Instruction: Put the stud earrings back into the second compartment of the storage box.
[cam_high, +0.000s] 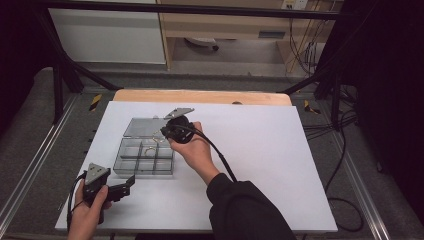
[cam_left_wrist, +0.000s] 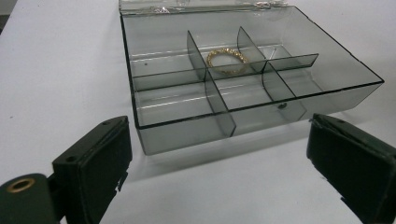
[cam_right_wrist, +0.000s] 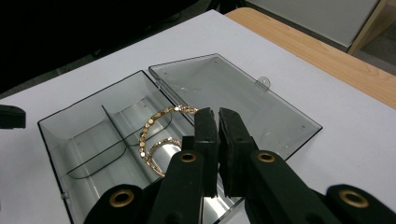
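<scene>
right tongs (cam_right_wrist: 218, 140) pressed together over the box (cam_high: 129, 167) at frame centre, gold bracelet (cam_right_wrist: 156, 135) just left of their tips, lying in a back compartment. left tongs (cam_high: 122, 187) apart, lower left, farther off.

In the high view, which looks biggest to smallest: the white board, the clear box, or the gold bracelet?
1. white board
2. clear box
3. gold bracelet, a small ring inside one compartment of the box

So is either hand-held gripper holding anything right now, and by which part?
Left hand-held gripper is open and holds nothing. Right hand-held gripper is nearly shut above the gold bracelet in the clear box; whether it pinches the bracelet cannot be told.
</scene>
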